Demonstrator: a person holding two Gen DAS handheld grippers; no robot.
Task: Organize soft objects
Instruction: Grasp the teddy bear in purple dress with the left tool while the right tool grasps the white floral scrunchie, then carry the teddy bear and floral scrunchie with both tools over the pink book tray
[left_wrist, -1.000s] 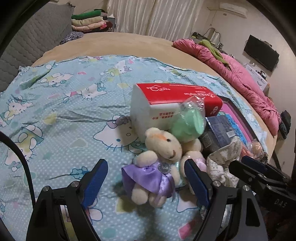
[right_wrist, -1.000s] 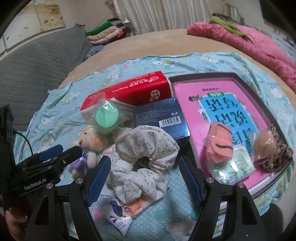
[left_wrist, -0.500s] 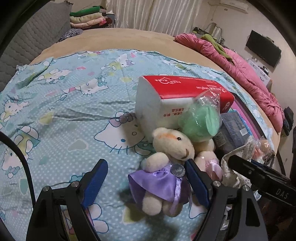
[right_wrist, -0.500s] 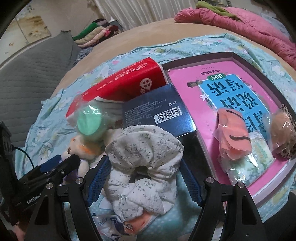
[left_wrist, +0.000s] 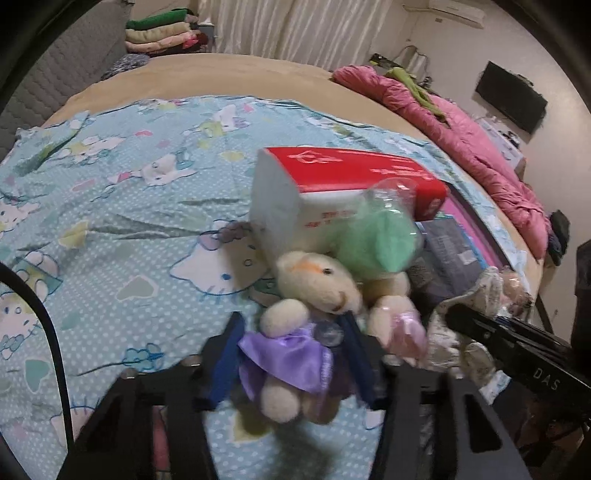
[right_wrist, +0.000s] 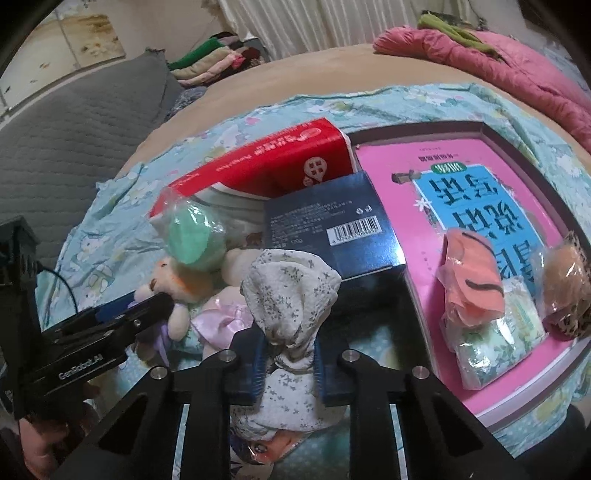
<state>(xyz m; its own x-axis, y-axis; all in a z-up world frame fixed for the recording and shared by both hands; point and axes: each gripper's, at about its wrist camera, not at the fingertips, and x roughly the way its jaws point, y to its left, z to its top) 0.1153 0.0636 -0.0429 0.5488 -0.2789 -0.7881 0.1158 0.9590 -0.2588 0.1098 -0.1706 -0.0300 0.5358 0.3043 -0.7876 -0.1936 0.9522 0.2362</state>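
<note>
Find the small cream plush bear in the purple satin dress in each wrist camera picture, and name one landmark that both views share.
Left wrist view: the small cream plush bear in the purple satin dress is at lower centre, clamped between the left gripper's blue fingers.
Right wrist view: the bear is at centre left, partly hidden behind the left gripper.
Shared landmark: the red and white tissue pack, just behind the bear.
</note>
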